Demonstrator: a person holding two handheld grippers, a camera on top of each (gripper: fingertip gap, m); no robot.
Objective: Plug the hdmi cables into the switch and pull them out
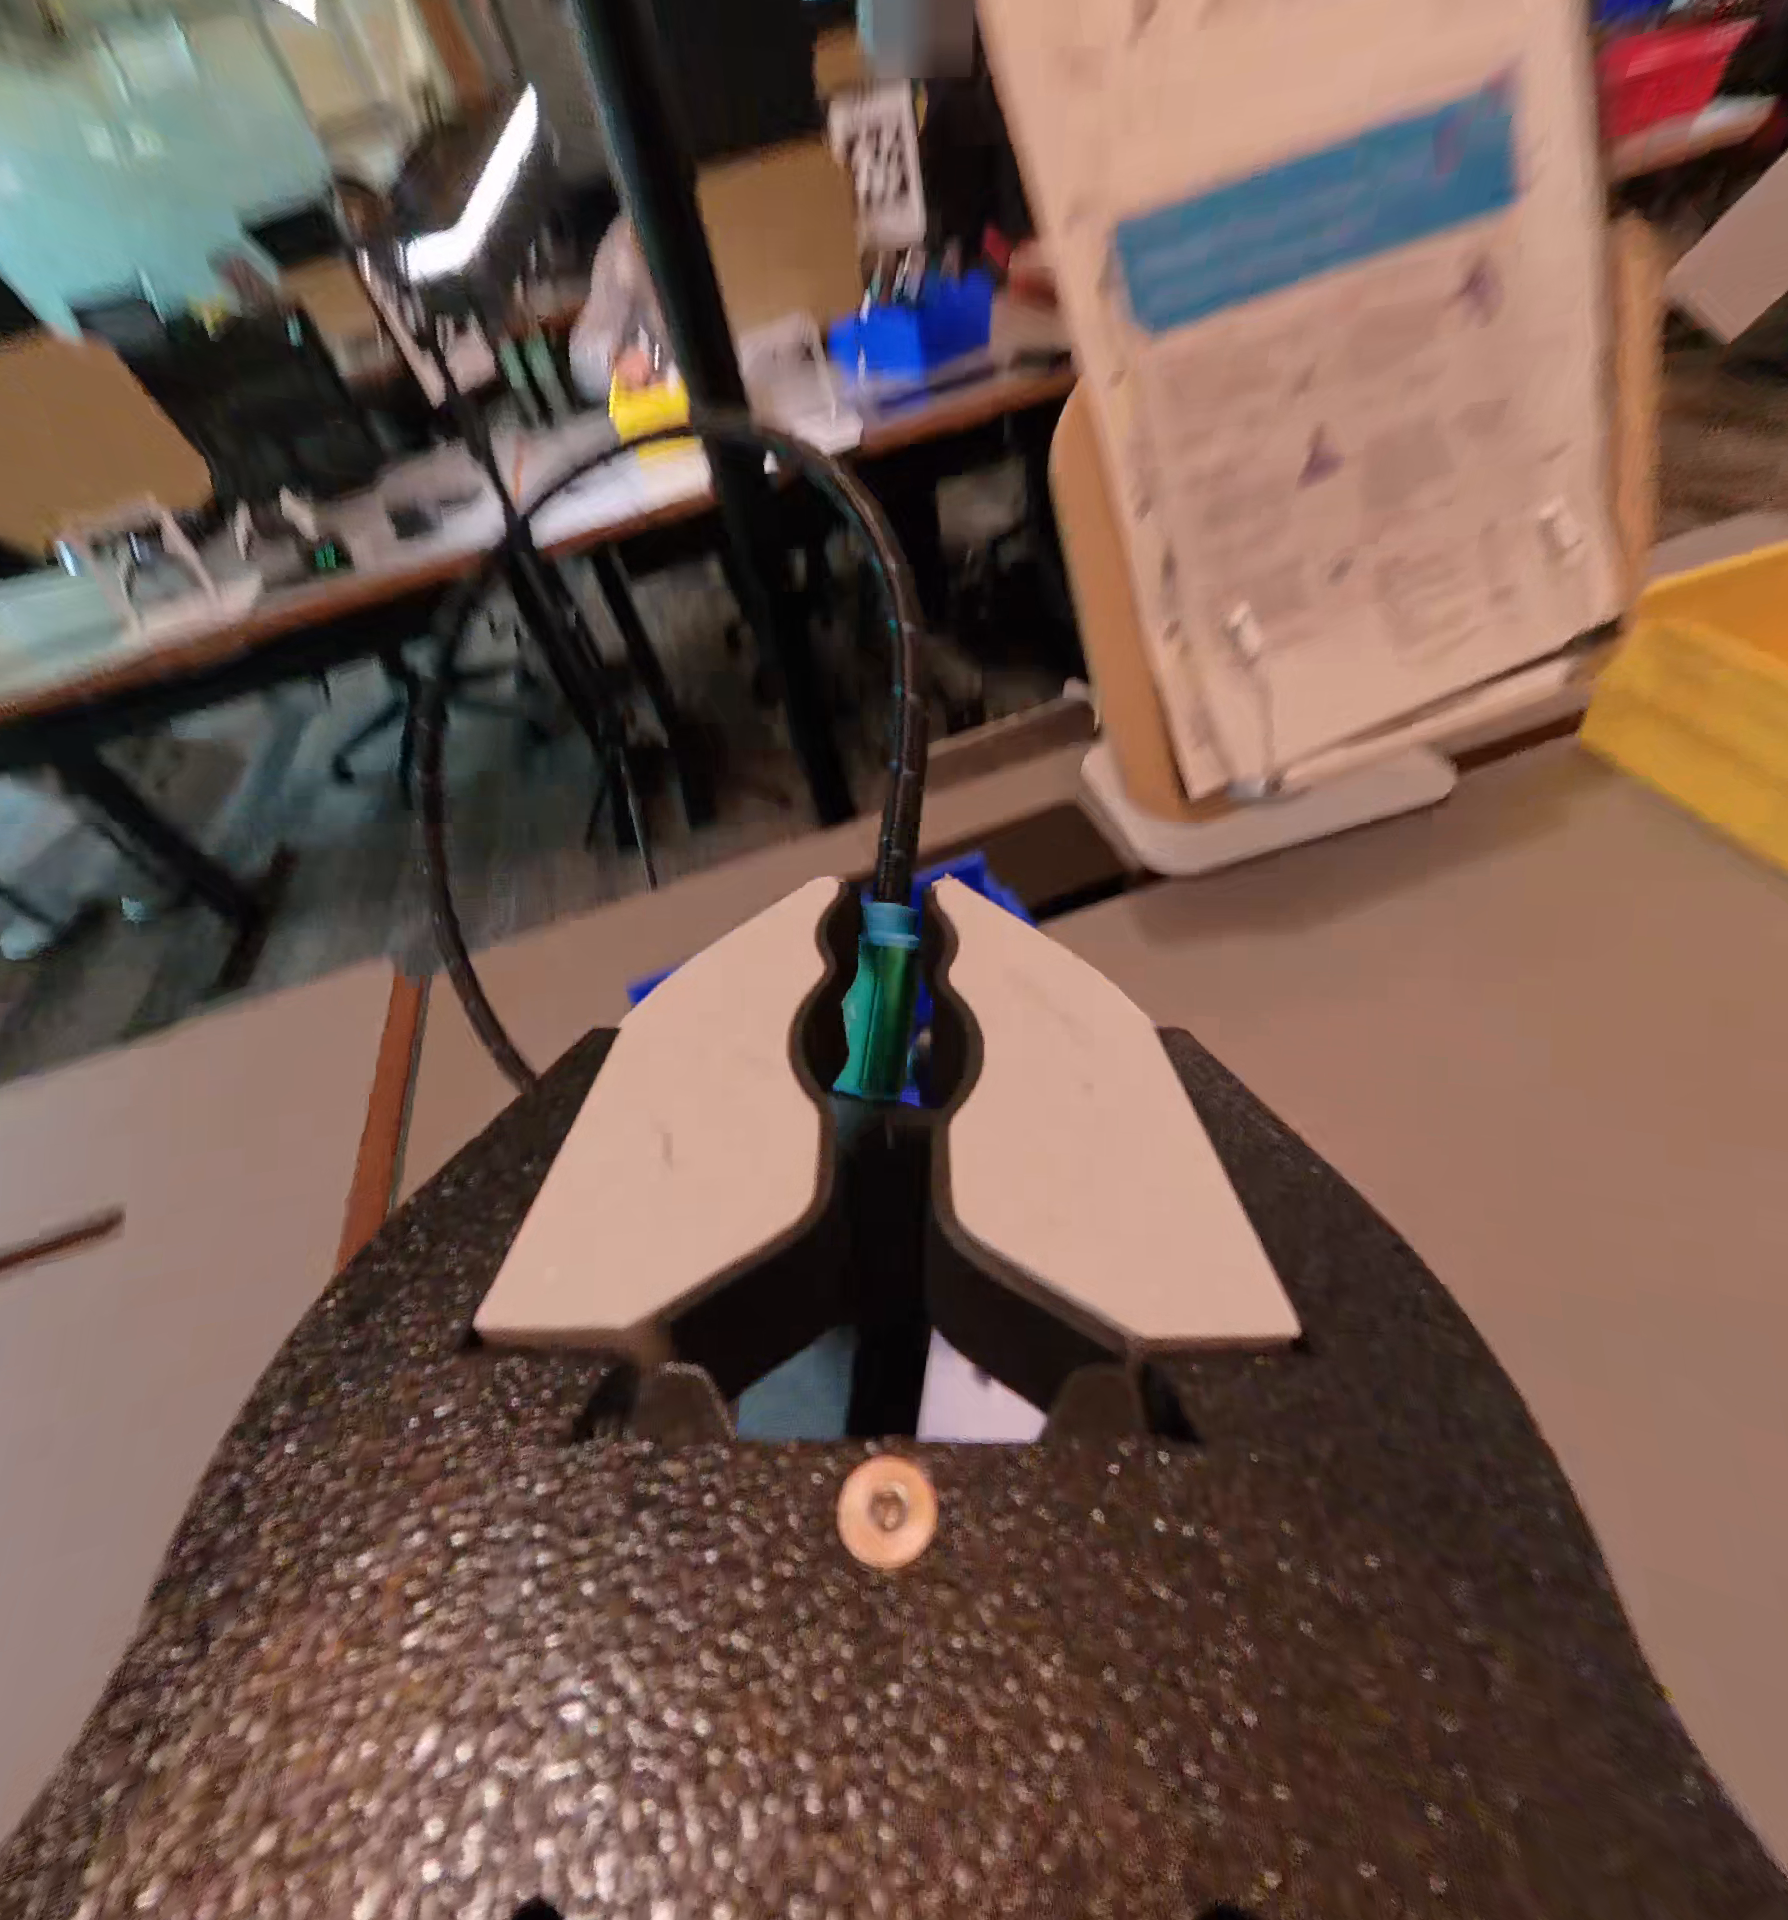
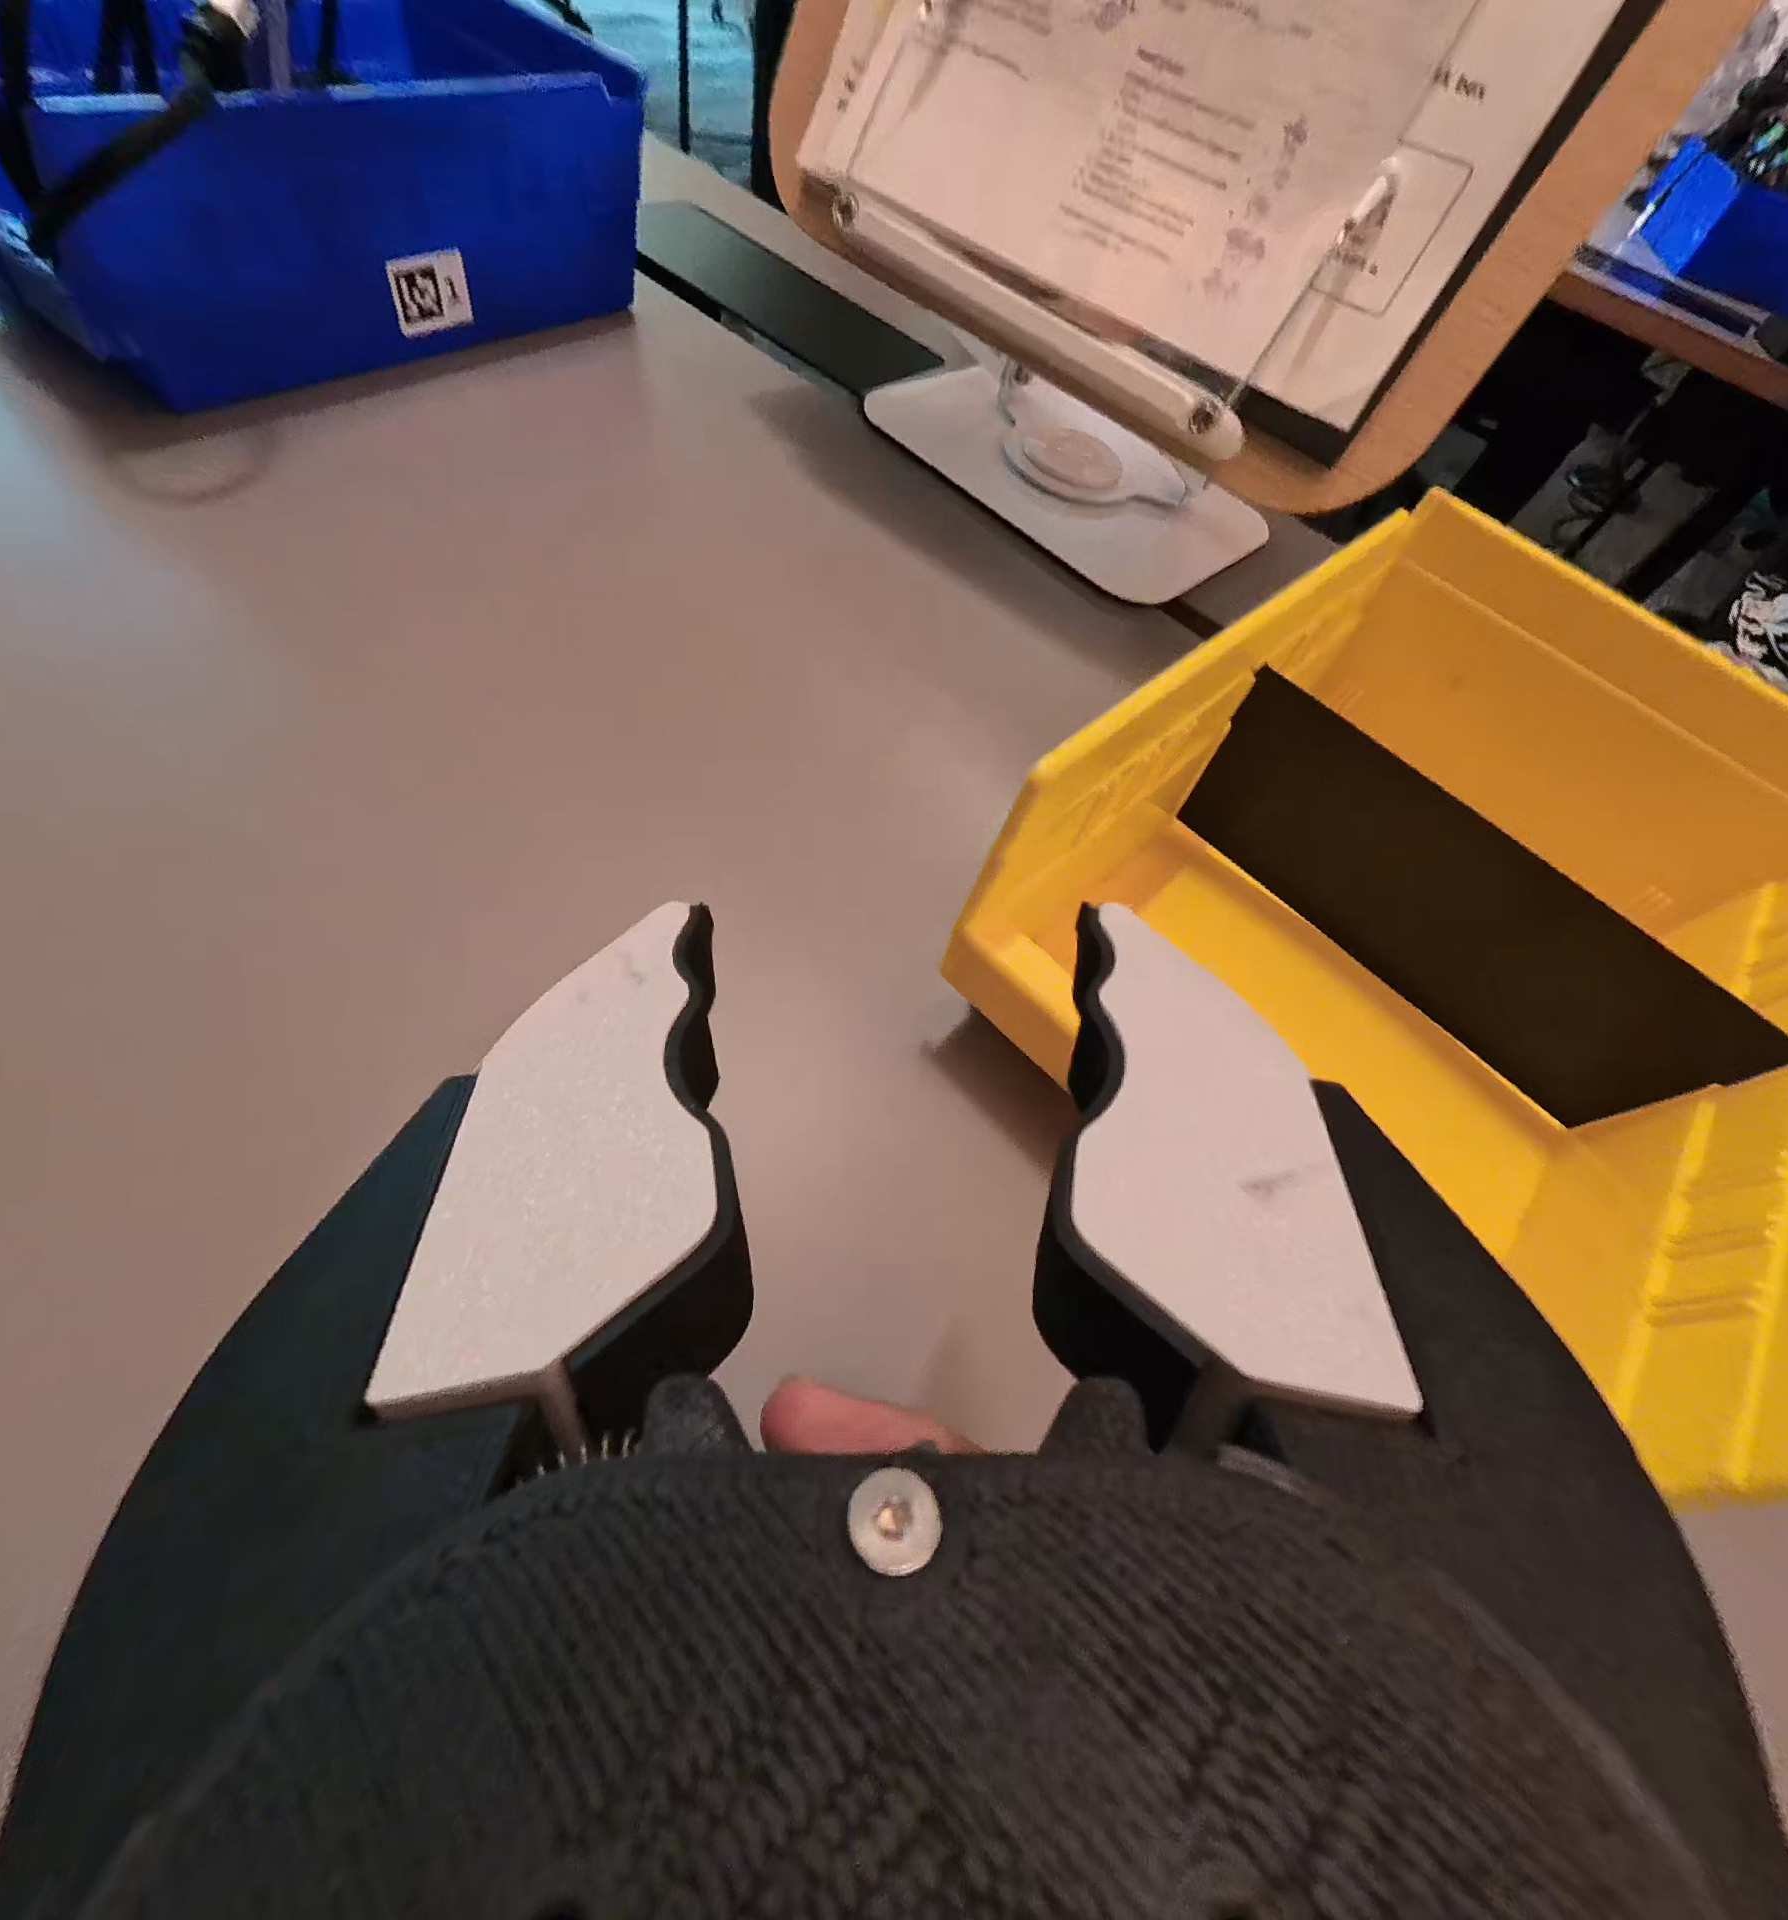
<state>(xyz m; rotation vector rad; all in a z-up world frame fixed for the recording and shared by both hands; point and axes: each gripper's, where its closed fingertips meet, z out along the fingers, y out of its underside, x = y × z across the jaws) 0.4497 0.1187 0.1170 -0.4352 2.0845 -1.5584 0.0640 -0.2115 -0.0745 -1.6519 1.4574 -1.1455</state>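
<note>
My left gripper (image 1: pixel 888 904) is shut on the green plug (image 1: pixel 874 1013) of an HDMI cable and holds it above the table. The black braided cable (image 1: pixel 895 644) rises from the plug, arcs left and drops down past the left finger. My right gripper (image 2: pixel 892 920) is open and empty, low over the grey table (image 2: pixel 402 727), just left of a yellow bin (image 2: pixel 1492 665). No switch shows in either view.
A black flat panel (image 2: pixel 1472 904) lies slanted inside the yellow bin. A blue bin (image 2: pixel 350 208) with black cables stands at the far left. A wooden document stand (image 2: pixel 1129 208) on a white base stands at the back. Other desks lie beyond the table edge (image 1: pixel 246 623).
</note>
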